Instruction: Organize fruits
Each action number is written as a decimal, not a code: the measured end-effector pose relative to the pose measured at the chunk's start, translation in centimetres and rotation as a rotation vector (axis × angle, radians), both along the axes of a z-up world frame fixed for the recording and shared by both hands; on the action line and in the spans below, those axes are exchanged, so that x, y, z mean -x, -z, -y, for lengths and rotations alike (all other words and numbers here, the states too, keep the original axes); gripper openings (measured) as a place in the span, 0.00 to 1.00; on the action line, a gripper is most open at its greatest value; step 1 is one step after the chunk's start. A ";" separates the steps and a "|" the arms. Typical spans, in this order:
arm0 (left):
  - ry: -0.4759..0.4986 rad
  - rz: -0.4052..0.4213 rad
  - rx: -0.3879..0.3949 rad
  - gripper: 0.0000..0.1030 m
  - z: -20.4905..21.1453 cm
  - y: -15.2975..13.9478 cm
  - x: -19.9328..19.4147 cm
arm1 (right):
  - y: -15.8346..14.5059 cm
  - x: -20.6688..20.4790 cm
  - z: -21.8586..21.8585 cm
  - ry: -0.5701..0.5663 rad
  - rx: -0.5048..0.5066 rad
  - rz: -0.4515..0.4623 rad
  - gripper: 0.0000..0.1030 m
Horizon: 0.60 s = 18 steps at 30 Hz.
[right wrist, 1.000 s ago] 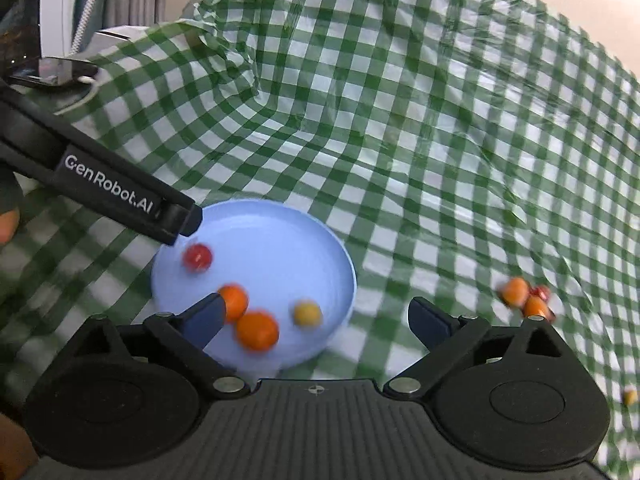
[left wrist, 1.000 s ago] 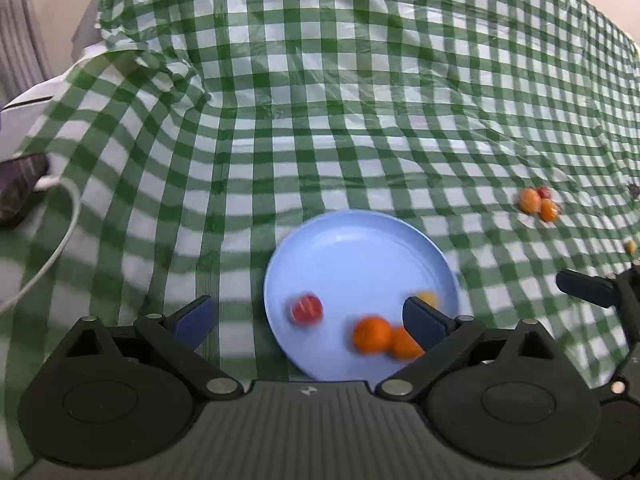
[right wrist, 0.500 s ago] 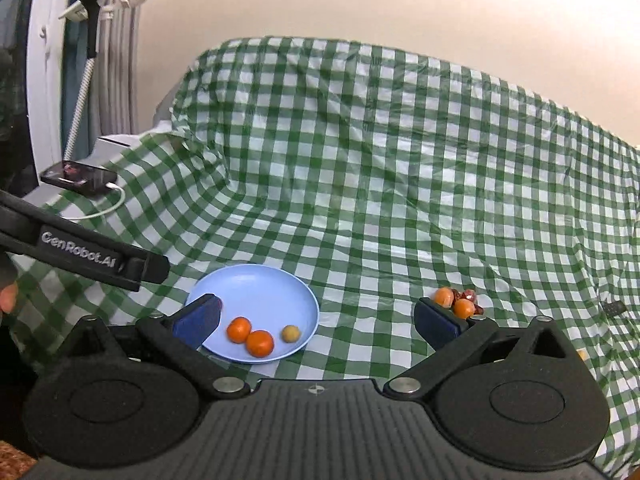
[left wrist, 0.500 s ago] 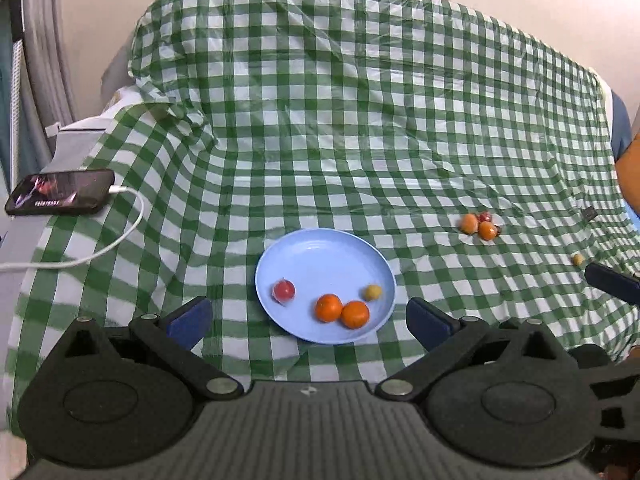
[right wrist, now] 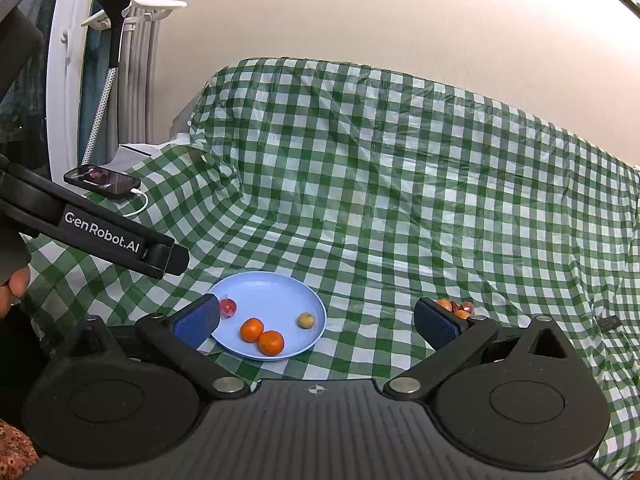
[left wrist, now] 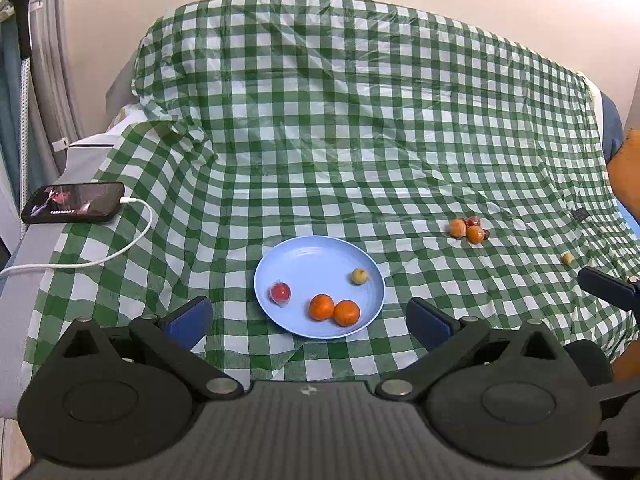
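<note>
A light blue plate [left wrist: 316, 264] [right wrist: 276, 288] lies on the green checked cloth. It holds two oranges [left wrist: 334, 310] [right wrist: 262, 336], a small red fruit [left wrist: 281, 292] [right wrist: 228, 307] and a small yellow fruit [left wrist: 359, 276] [right wrist: 305, 320]. A cluster of small orange and red fruits [left wrist: 468, 230] [right wrist: 454, 307] lies on the cloth to the right, and a lone yellow fruit [left wrist: 567, 258] farther right. My left gripper [left wrist: 308, 316] is open and empty, held back from the plate. My right gripper [right wrist: 316, 324] is open and empty.
A phone [left wrist: 74, 202] [right wrist: 102, 182] on a white cable [left wrist: 120, 248] lies at the left edge of the cloth. The cloth rises over a backrest behind. The left gripper's arm [right wrist: 100, 236] crosses the left of the right wrist view. A garment steamer [right wrist: 114, 32] stands at far left.
Both grippers have pulled back and up from the plate, so the whole cloth now shows. The fruits on the plate stay put.
</note>
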<state>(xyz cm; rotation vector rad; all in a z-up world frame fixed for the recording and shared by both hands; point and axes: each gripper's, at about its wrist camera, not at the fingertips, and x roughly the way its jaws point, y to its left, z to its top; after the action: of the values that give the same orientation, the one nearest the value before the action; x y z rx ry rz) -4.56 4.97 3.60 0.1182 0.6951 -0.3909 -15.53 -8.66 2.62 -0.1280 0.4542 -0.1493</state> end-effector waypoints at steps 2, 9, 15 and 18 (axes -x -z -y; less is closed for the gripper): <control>-0.002 0.004 -0.001 1.00 0.0 -0.1 0.1 | 0.0 0.0 -0.1 0.001 0.002 0.000 0.99; -0.014 0.000 0.003 1.00 -0.4 -0.1 -0.2 | 0.1 0.2 -0.1 0.000 -0.002 -0.003 0.99; -0.019 -0.013 -0.003 1.00 -0.4 0.3 -0.6 | 0.3 -0.3 -0.3 0.004 -0.014 -0.019 0.99; -0.021 -0.021 -0.007 1.00 -0.4 0.5 -0.7 | 0.5 -0.6 -0.3 0.008 -0.022 -0.031 0.99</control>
<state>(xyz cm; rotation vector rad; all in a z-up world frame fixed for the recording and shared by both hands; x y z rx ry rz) -3.81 5.34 3.07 0.1136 0.7180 -0.3699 -14.92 -8.39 2.08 -0.1074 0.4873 -0.1502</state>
